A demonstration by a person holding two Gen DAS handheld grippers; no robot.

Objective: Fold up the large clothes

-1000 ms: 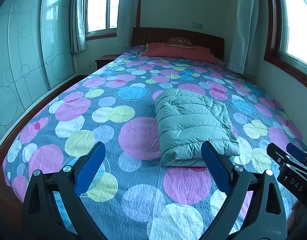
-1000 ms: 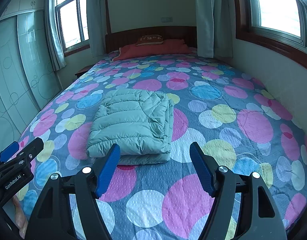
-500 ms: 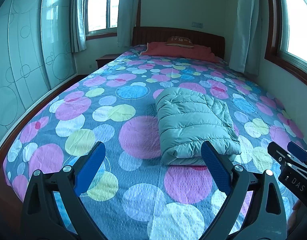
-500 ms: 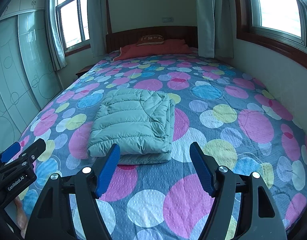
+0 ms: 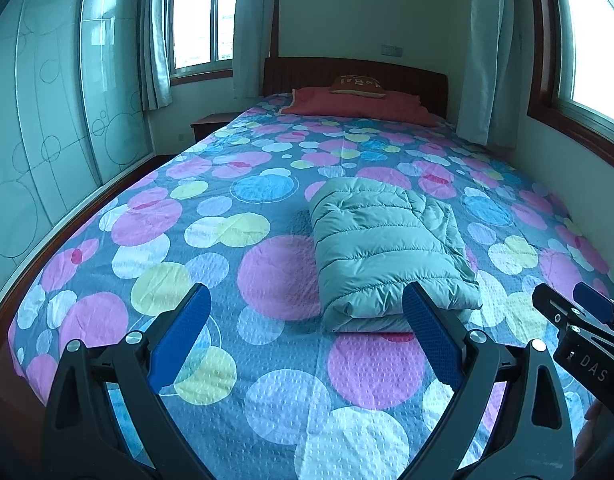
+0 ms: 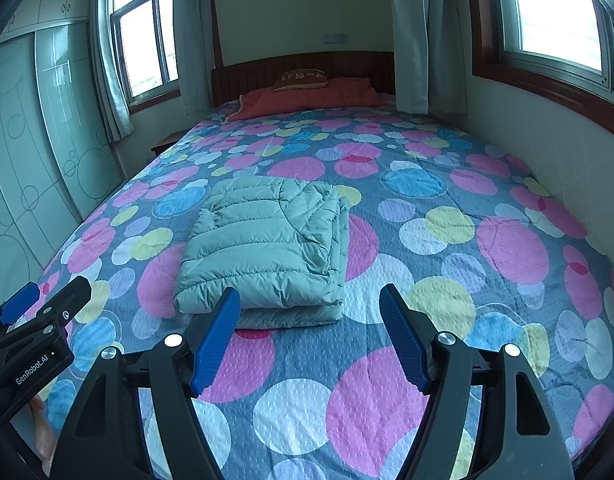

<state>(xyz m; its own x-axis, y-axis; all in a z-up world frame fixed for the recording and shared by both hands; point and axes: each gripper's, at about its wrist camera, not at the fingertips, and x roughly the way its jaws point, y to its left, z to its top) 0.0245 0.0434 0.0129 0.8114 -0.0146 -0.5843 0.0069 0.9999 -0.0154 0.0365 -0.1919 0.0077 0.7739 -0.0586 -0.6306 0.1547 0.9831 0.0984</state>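
1. The left hand-held gripper (image 5: 305, 328) hangs over the foot of the bed (image 5: 227, 220), its blue pads (image 5: 179, 336) spread wide with nothing between them.
2. The right hand-held gripper (image 6: 309, 332) hangs beside it, likewise gaping and empty; each shows at the edge of the other's view.
3. Just beyond both lies the jacket (image 6: 263, 248), a pale green quilted one folded into a thick rectangle, flat on the dotted bedspread at mid-bed, apart from both grippers.
4. Farther off, a red pillow (image 5: 359, 106) lies against the headboard (image 5: 407, 76), with a small cushion (image 5: 357, 84) on top.
5. Curtained windows (image 6: 147, 52) flank the bed.
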